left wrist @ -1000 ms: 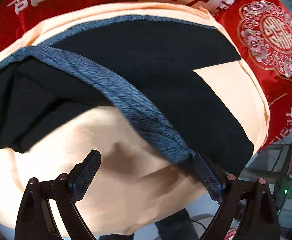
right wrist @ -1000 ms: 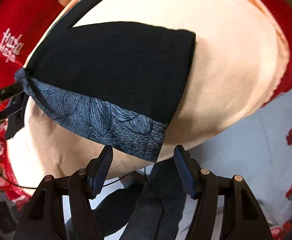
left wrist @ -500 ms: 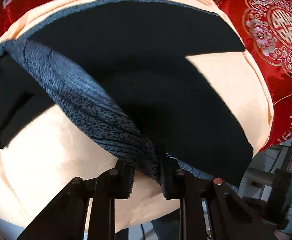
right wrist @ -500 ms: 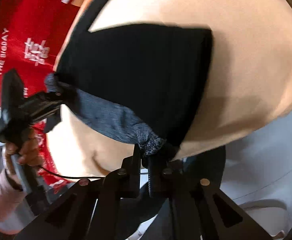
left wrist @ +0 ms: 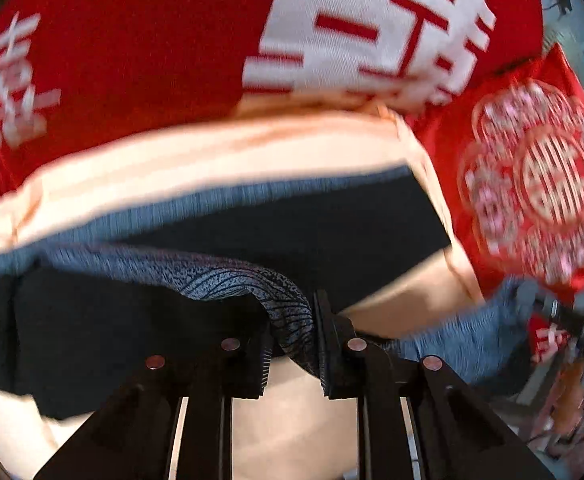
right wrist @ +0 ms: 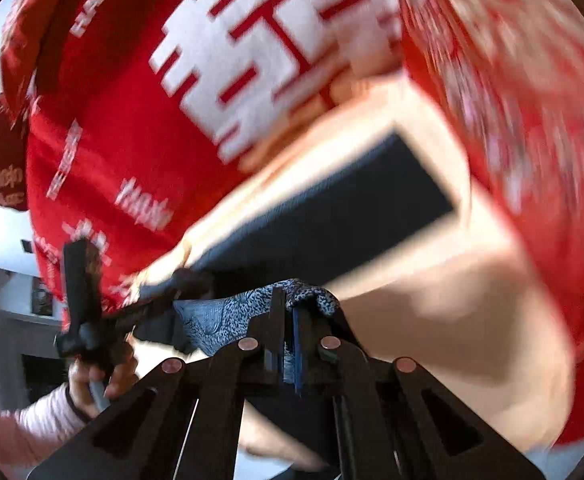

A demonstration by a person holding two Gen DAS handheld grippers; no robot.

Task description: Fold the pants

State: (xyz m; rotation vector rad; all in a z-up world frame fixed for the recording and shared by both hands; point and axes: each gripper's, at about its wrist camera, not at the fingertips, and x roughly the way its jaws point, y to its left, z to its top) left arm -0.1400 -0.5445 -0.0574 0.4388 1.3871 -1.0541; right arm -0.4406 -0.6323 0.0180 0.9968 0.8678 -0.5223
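- Bed cover, red w/ big white characters, filled the top of both views; peach blanket lay on it as the work surface.
- Pants, dark w/ grey patterned waistband, sat on the blanket, waistband end lifted clear by both grippers, leg end flat farther back.
- Left gripper: jaws nearly together, bunched waistband clamped between them.
- Right gripper: jaws almost touching, thin pinch of the same band.
- Risk 1: right bite looked shallow, likely to slip out if the carry goes fast; heavy motion blur hints it was.
- Risk 2: bunched grip on the left could give a skewed or creased fold edge; uneven gripper travel would twist the band.
- Risk 3: drag could pull the flat leg end off-square.
- Left view only: embroidered red cushion just beside the blanket, plus the slack of fabric under the band.
- Right view only: person's left hand on the other tool, and the pant-leg hem squared off.
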